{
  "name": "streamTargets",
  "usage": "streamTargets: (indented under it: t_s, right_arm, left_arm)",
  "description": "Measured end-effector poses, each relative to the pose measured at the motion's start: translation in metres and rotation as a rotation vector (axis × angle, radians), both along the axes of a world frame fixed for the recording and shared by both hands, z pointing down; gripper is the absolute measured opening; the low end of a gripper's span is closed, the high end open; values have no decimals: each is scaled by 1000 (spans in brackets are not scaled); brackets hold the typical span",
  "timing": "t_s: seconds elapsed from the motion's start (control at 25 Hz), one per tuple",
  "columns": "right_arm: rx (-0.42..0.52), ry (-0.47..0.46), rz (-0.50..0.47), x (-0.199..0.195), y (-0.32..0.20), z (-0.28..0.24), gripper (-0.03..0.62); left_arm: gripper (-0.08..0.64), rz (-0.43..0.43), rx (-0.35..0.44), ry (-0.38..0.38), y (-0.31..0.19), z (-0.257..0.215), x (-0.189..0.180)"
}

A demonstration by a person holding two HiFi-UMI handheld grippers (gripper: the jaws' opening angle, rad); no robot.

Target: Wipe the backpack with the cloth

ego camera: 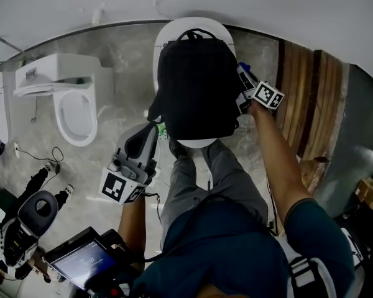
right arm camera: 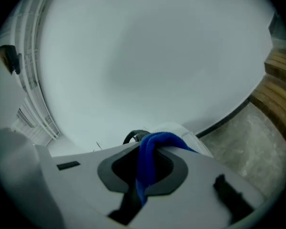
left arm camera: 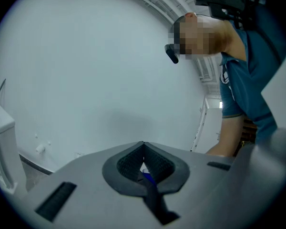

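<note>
Right gripper [ego camera: 242, 79] clamped on cloth [right arm camera: 150, 151], arm [ego camera: 280, 154] outstretched to backpack [ego camera: 196, 89] side; left gripper [ego camera: 149, 134] jaws together, held lower

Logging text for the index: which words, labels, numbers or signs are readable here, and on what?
None readable.
Cubes on left claw and right claw: square marker patterns, no words.
Toilet tank panel: too small.
Device screen: blurred.

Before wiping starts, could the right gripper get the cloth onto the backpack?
Probably yes: the right gripper, shut on the cloth, sits beside the backpack with nothing between them.
</note>
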State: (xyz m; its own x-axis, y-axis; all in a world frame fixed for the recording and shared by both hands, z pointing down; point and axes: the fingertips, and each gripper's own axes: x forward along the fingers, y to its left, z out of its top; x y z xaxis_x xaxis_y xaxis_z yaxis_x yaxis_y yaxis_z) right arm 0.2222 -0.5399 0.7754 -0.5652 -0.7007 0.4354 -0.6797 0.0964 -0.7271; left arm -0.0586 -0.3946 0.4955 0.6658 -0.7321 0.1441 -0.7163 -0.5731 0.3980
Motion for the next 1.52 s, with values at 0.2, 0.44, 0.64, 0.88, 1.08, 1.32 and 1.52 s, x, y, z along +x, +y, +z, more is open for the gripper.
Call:
streamTargets:
  t_s: [0.2, 0.44, 0.64, 0.88, 1.08, 1.32, 1.52]
  right_arm:
    - [76, 169, -179, -31, -78, -6, 20]
    - [281, 656, -751, -126, -104, 13, 20]
    - [309, 530, -977, -229, -86, 14, 20]
    - [434, 659, -1241, -336, -29, -1, 20]
    - [468, 910, -1609, -353, 29, 5, 20]
    - [473, 1139, -1906, -342, 132, 28, 20]
    - [303, 927, -1866, -344, 221, 18, 20]
  left_arm:
    - [3, -31, -7, 3, 2, 3, -6]
    - [3, -60, -29, -5, 9, 10, -12]
    - [3, -92, -38, -13, 15, 13, -28]
    - [3, -110, -37, -7, 23, 11, -39]
    - [3, -119, -30, 6, 27, 8, -47]
    - [3, -117, -23, 11, 30, 5, -52]
    - [3, -111, -22, 14, 32, 4, -54]
